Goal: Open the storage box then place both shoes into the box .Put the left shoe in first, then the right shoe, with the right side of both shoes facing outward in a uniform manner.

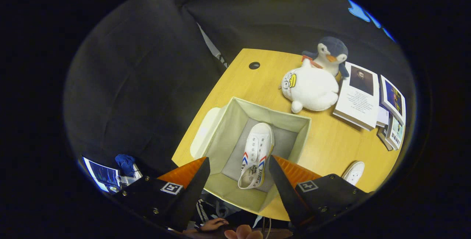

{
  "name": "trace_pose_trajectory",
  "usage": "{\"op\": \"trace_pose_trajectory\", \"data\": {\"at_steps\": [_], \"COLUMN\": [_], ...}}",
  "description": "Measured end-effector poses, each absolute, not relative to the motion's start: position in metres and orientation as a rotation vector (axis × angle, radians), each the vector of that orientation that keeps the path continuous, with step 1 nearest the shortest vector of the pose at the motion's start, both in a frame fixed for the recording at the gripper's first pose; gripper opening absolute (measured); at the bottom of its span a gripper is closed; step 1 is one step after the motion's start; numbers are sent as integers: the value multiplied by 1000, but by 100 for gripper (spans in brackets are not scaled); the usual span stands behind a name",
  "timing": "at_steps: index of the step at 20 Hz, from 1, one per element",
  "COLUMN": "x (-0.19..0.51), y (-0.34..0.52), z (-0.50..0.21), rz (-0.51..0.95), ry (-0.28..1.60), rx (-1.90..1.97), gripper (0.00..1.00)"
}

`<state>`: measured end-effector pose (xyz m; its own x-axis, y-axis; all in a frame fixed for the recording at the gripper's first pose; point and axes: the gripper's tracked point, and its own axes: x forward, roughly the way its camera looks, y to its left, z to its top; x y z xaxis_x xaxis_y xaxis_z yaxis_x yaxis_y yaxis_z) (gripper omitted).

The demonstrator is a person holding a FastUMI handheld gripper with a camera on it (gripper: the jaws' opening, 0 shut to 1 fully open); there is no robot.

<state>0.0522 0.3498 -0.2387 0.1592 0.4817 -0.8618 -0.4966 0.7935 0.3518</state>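
Our hand-held gripper (239,184) hangs wide open and empty above the open storage box (290,121), one shoe (256,154) lying inside. The second shoe (354,172) waits on the surface (331,143) at four o'clock; light, soft canvas, best pinched at the heel collar.

I see a pale, matt fabric storage box (294,128), a white canvas shoe (256,154) inside, a smooth, light wood-grain table (331,147), fluffy white plush toy (311,88), probably glossy paper books (358,97).
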Motion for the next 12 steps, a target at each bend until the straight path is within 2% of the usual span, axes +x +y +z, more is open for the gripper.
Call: {"op": "trace_pose_trajectory", "data": {"at_steps": [12], "x": [60], "y": [205], "z": [-255], "rz": [530], "ry": [1252], "rx": [147], "gripper": [97]}}
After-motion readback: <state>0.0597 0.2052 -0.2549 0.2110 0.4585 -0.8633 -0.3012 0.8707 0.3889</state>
